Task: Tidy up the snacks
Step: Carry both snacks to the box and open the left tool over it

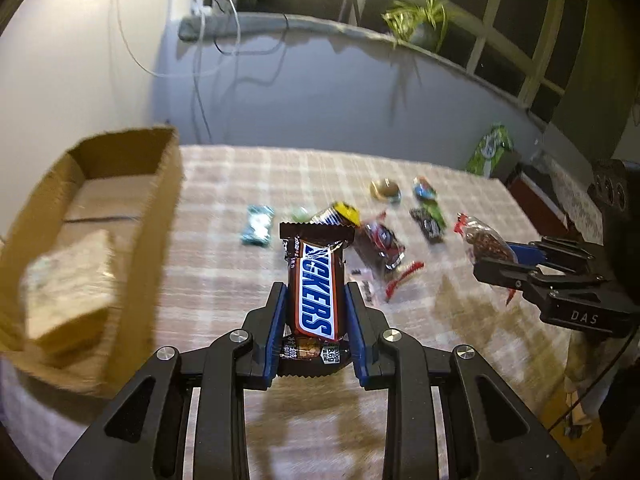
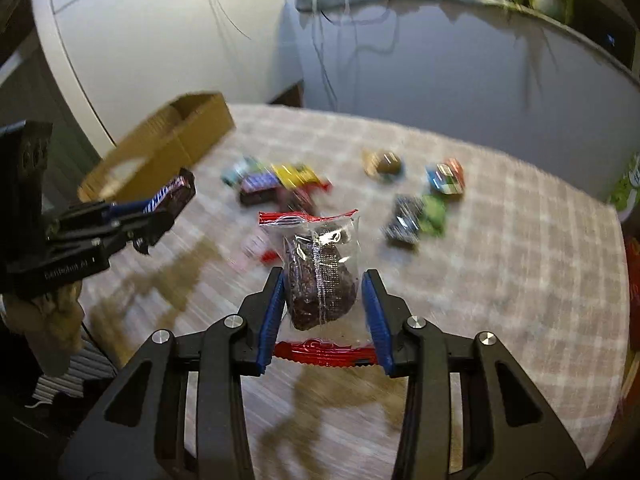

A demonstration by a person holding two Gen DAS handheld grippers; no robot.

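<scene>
My left gripper (image 1: 316, 304) is shut on a Snickers bar (image 1: 316, 284) and holds it above the checked tablecloth, to the right of a cardboard box (image 1: 160, 200). A pale wrapped snack (image 1: 68, 284) lies in the box. My right gripper (image 2: 324, 296) is shut on a clear packet with red ends holding a dark cake (image 2: 320, 276), above the table. The right gripper also shows in the left wrist view (image 1: 492, 256). The left gripper with the bar shows in the right wrist view (image 2: 168, 200), in front of the box (image 2: 180, 140).
Several loose wrapped snacks lie in the table's middle: a teal one (image 1: 258, 226), a dark red one (image 1: 380, 248), a gold one (image 1: 384, 190), a green and black one (image 1: 430, 218). A green bag (image 1: 490, 148) stands at the far right edge. The wall is behind.
</scene>
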